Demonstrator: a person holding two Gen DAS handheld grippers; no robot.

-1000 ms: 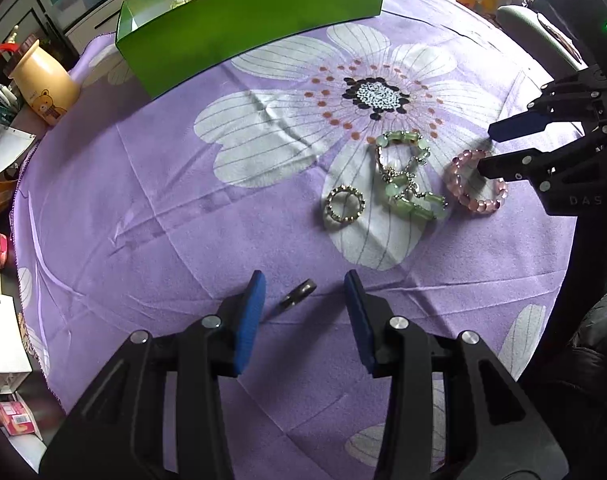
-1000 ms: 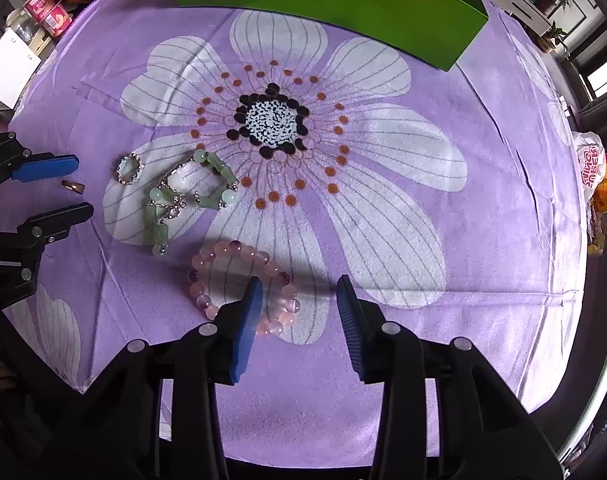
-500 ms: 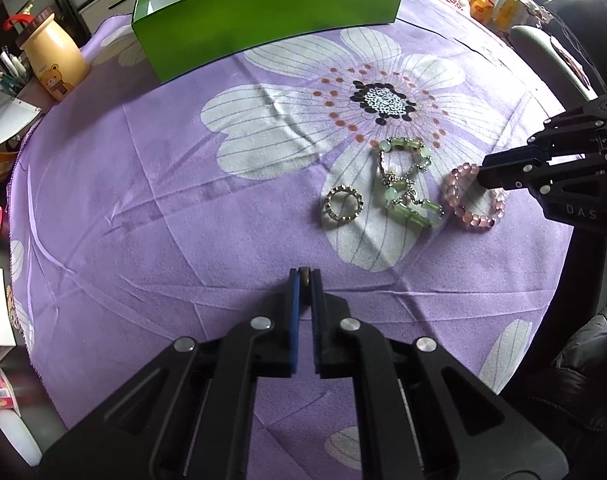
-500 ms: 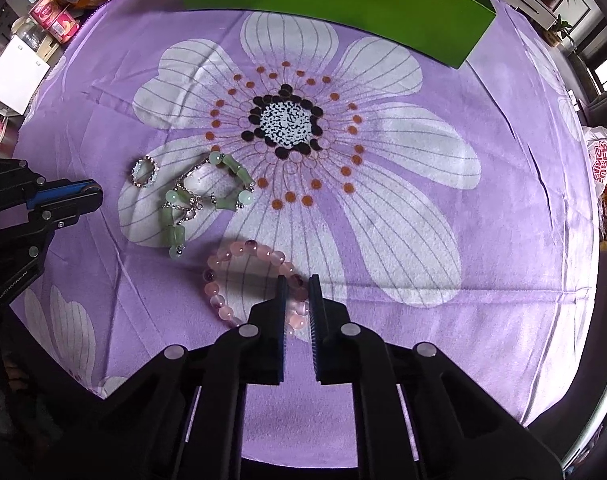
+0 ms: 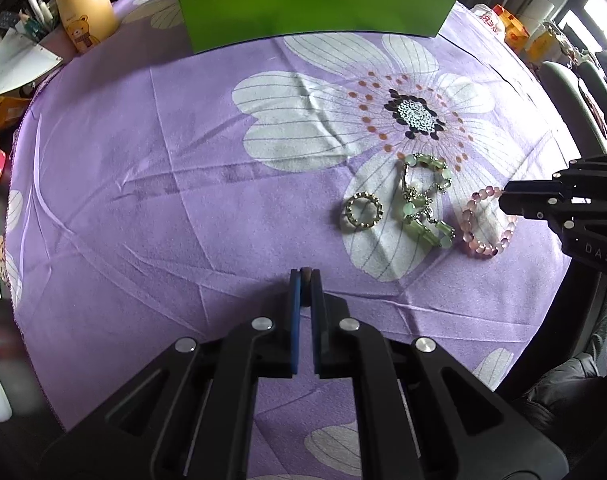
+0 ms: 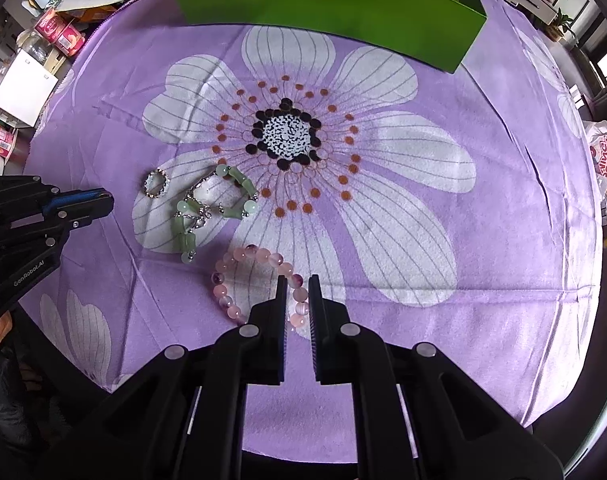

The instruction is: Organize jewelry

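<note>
L tool (image 5: 305, 276) pinched tight on small dark ring (image 5: 305, 271) at its tips, just above purple cloth (image 5: 143, 200). R tool (image 6: 294, 284) clamped on pink bead bracelet (image 6: 259, 280) at 6 o'clock. Green bead bracelet (image 6: 207, 210) & silver ring (image 6: 156, 183) lie at 9 o'clock. Green box (image 6: 323, 12) at 12, far edge of worktop.

Bare purple cloth (image 5: 151, 184) spreads wide on the left and on the far right (image 6: 503, 240) — open passage. The green box (image 5: 311, 4) walls off the far edge. Near centre, a beaded ring (image 5: 363, 212), green bracelet (image 5: 425, 200) and pink bracelet (image 5: 483, 224) lie close together — tight gaps between them.
</note>
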